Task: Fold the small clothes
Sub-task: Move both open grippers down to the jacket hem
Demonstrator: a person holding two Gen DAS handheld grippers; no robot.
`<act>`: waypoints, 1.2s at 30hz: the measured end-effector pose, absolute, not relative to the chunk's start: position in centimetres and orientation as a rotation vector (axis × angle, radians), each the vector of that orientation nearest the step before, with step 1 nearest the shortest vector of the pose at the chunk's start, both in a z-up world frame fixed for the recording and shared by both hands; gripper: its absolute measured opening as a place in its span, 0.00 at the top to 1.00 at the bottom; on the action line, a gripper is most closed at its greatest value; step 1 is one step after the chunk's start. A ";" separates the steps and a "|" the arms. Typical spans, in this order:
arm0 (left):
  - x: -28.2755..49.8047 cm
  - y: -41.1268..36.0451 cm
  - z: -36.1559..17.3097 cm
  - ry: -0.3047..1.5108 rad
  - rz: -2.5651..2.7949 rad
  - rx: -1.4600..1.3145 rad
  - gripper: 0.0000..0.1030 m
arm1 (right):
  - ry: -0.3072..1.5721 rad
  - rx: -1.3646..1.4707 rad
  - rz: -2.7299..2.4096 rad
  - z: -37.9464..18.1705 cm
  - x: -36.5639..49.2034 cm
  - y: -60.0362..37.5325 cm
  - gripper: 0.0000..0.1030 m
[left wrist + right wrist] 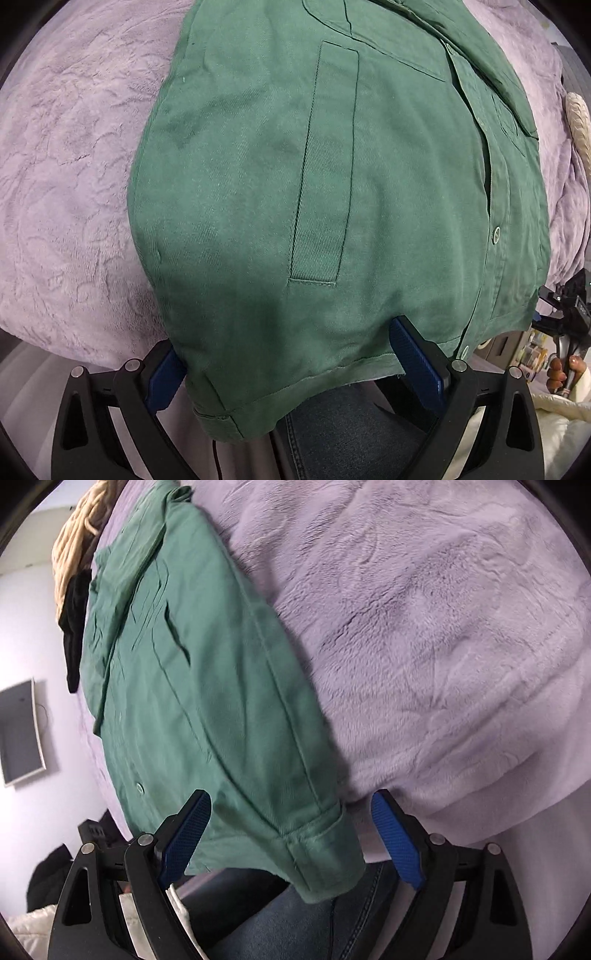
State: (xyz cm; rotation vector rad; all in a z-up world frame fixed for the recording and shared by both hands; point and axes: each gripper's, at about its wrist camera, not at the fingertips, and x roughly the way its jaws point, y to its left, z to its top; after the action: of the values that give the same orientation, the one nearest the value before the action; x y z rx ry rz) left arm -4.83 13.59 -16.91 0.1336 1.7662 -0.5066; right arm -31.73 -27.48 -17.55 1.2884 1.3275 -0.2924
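Green twill shirt lies spread on a lilac plush blanket covering the bed, buttoned placket running up its right side in the left wrist view, one long welt pocket near the middle. Hem edge hangs over the near side of the bed, above a leg in blue jeans.

Left gripper: fingers spread wide, blue pads visible on both. Hem of the shirt sits between them; left pad is partly covered by the cloth edge, right pad stands just beside the hem near the lowest button. Pads do not press together on the cloth; whether either pad touches it cannot be told.

At the far right edge of the left wrist view, a hand holds the other gripper's handle.

Right wrist view: same shirt seen from its other side, sleeve folded along the body, cuff hanging off the bed edge. Right gripper: fingers spread wide, cuff between them, nearer the left pad; right pad stands apart from the cloth, over blanket. Nothing clamped.

Beyond the shirt's far end: cream knit item and a black garment on the bed
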 end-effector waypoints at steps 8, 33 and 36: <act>-2.8 15.1 -16.7 1.762 -0.459 0.143 0.36 | 1.351 1.326 -0.136 -16.8 -30.2 -25.9 0.80; 15.5 11.1 -11.3 1.516 -0.504 -0.411 0.90 | 0.786 1.738 -0.181 -17.7 -11.5 -35.9 0.79; 16.4 11.4 -11.8 1.521 -0.459 -0.371 0.85 | 0.803 1.723 -0.201 -17.6 -10.9 -37.2 0.65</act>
State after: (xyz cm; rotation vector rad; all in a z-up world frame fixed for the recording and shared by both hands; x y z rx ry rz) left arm 16.38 11.35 -11.79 -0.3713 1.5210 -0.4585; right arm -10.91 -37.22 -17.59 1.7228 0.8029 -0.2007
